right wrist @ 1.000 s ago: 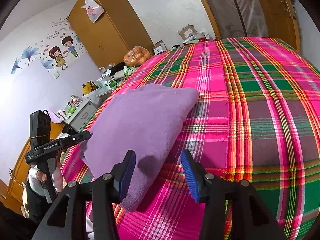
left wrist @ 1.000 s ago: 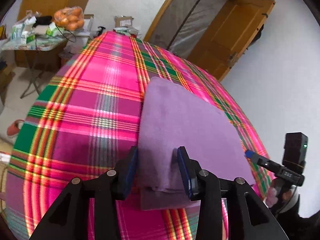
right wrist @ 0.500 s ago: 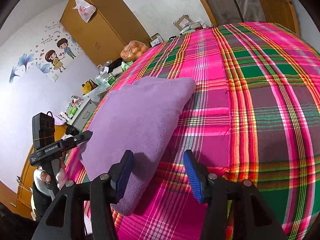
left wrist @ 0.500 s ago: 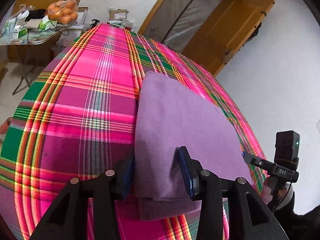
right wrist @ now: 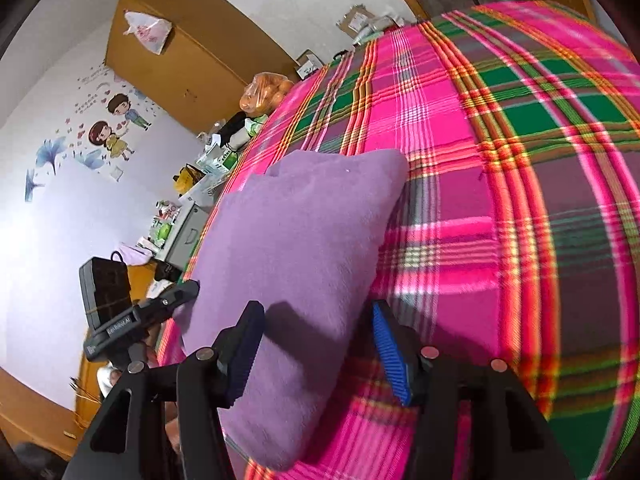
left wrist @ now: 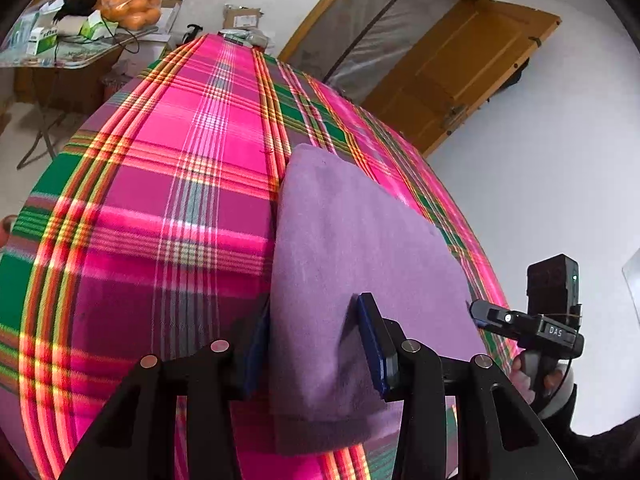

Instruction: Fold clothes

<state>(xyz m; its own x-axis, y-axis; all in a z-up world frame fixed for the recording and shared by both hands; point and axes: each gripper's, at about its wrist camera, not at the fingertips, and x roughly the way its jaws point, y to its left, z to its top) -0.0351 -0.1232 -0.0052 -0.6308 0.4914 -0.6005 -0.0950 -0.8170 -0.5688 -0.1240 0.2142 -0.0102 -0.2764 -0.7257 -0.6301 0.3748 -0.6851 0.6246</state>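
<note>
On the bed, a pink, green and yellow checked blanket (left wrist: 168, 216) covers the whole top. A purple cloth (left wrist: 360, 264) lies folded on the blanket, near the side of the bed closest to the grippers. It looks soft and thick, with at least two layers at its near edge.

The left gripper (left wrist: 316, 344) is at the near edge of the purple cloth. Its two blue fingers sit on each side of a thick fold of the cloth, and the cloth fills the gap between them. The jaws are partly closed around that fold, and the pads look like they press on it.

The right gripper (right wrist: 320, 352) is at the other near corner of the cloth. Its jaws stand wide apart. The cloth corner lies between the two fingers, but the right finger (right wrist: 390, 354) stays clear of it, so nothing is pinched there. The left finger (right wrist: 244, 354) is just beside the cloth or resting on it; I cannot tell which.

Beside the bed, a table (left wrist: 60, 60) holds boxes and a bag of oranges (left wrist: 132, 2). A brown wardrobe (right wrist: 188, 64) stands by the wall, and cartoon stickers (right wrist: 108, 124) are on the wall.
</note>
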